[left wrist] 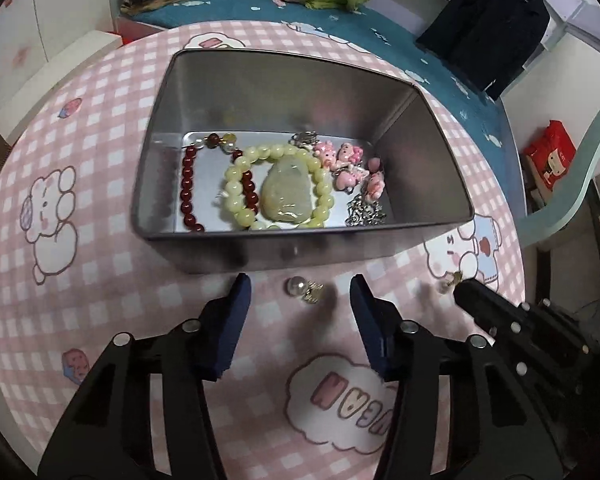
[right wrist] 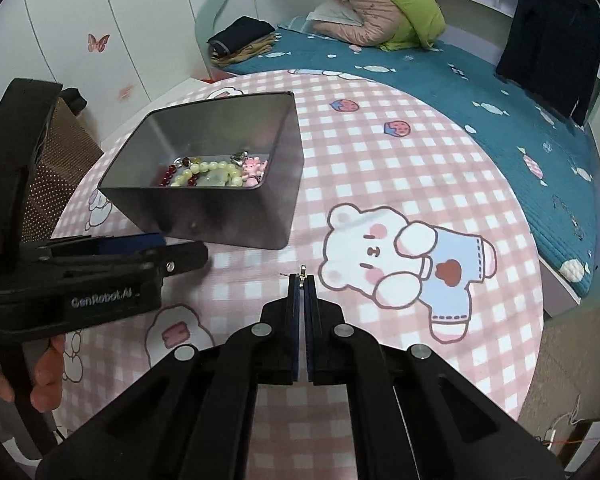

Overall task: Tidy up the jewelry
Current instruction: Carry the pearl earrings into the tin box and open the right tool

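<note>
The left gripper [left wrist: 300, 292] stands half open around a pearl earring [left wrist: 305, 289] on the surface; the right gripper [right wrist: 302, 280] pinches another earring [right wrist: 302, 271]. Either could slip short of the tin [left wrist: 432, 196].

My open grey metal tin [left wrist: 236, 92] stands on the pink checked tablecloth [left wrist: 100, 320], and on its floor lie a dark red bead bracelet [left wrist: 188, 188] along the left wall, a pale yellow-green bead bracelet [left wrist: 278, 152] ringing a pale green carved jade pendant [left wrist: 286, 192] in the middle, and a cluster of pink figure charms [left wrist: 346, 166] with a silver chain [left wrist: 364, 210] toward the right wall. Just outside the tin's near wall a small pearl earring with a gold fitting [left wrist: 304, 289] lies on the cloth. A second small gold-coloured earring [right wrist: 301, 271] sticks up from between my right tongs' tips, off the tin's near right corner.
</note>
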The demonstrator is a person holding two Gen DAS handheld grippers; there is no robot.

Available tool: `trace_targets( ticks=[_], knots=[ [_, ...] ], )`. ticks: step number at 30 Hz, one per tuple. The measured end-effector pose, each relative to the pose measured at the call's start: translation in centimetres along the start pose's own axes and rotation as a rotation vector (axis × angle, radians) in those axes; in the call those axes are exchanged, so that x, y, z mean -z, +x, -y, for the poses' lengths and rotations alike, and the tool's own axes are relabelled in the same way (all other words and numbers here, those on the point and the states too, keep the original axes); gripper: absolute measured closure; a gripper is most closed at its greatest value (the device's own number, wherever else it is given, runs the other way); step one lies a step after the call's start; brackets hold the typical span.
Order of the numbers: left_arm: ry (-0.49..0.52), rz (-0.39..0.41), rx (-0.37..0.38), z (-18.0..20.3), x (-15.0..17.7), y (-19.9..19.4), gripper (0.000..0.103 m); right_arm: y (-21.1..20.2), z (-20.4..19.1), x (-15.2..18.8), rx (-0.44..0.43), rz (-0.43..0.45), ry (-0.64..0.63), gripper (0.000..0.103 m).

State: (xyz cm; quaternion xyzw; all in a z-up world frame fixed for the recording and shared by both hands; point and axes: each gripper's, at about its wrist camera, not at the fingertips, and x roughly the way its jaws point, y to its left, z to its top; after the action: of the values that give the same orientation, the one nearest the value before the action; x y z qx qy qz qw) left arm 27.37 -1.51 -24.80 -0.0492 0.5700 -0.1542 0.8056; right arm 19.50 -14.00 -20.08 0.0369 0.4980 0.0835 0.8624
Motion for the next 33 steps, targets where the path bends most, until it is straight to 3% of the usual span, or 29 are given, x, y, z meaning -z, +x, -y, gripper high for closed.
trace_targets(
  ticks=[3, 5, 6, 24, 33],
  knots=[
    [-0.018, 0.012, -0.022, 0.1, -0.1, 0.1, 0.061, 0.1, 0.0, 0.0, -0.007, -0.001, 0.003, 0.102],
    [-0.023, 0.013, -0.028, 0.0, -0.2, 0.2, 0.083, 0.1, 0.1, -0.1, -0.012, -0.002, 0.003, 0.102],
    [-0.027, 0.006, -0.023, -0.1, -0.3, 0.4, 0.089, 0.1, 0.1, 0.0, -0.013, -0.004, 0.002, 0.102],
    [0.037, 0.055, -0.044, 0.4, 0.1, -2.3, 0.090, -1.9, 0.7, -1.2, -0.008, 0.054, 0.005, 0.102],
    [0.041, 0.145, -0.045, 0.4, 0.6, -6.2, 0.090, -4.3, -0.4, -2.3, -0.018, 0.133, -0.025, 0.102]
  ],
)
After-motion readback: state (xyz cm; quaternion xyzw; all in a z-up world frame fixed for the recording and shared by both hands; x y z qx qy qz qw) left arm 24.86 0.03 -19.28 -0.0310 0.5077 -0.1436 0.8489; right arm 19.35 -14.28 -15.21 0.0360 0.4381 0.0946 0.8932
